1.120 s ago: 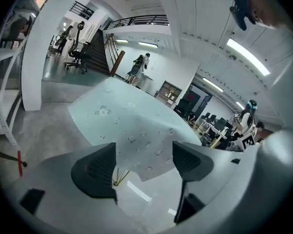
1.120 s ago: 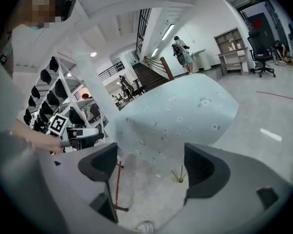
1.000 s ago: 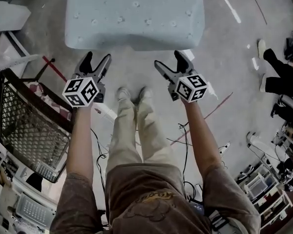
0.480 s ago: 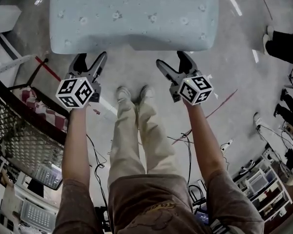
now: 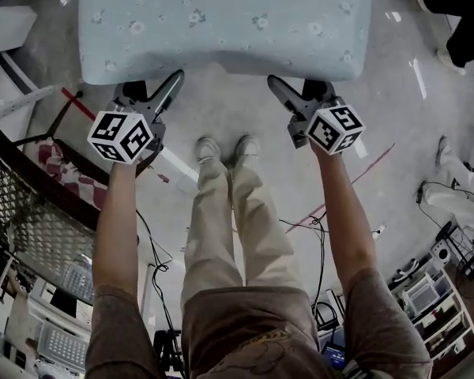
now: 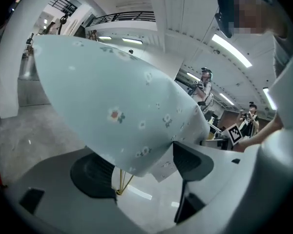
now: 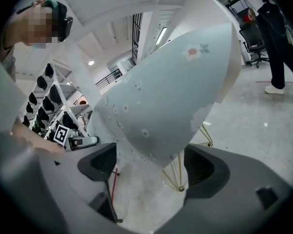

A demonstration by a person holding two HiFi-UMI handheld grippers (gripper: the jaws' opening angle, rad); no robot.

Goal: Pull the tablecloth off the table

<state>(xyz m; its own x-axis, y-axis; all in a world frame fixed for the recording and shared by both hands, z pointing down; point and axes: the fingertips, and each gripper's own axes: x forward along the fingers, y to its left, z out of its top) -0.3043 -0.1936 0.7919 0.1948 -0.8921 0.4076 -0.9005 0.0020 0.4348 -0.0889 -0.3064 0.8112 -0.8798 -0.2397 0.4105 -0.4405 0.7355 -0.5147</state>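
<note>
A light blue tablecloth (image 5: 221, 22) with small flowers covers the table at the top of the head view and hangs over its near edge. My left gripper (image 5: 152, 85) is open at the cloth's near left corner. In the left gripper view the hanging corner (image 6: 132, 126) dips between the spread jaws of the left gripper (image 6: 141, 167). My right gripper (image 5: 300, 87) is open at the near right corner. The right gripper view shows that corner (image 7: 161, 116) hanging between the wide jaws of the right gripper (image 7: 154, 165). Neither pair of jaws pinches the cloth.
A black mesh basket (image 5: 31, 204) with red checked fabric (image 5: 55, 160) stands at the left. Cables (image 5: 300, 227) trail over the floor by the person's legs. Another person's legs (image 5: 458, 22) are at the top right. Thin gold table legs (image 7: 178, 177) show under the cloth.
Both grippers have moved forward from short of the table up to its near edge, so the cloth's corners now hang between their jaws. Both stayed open.
</note>
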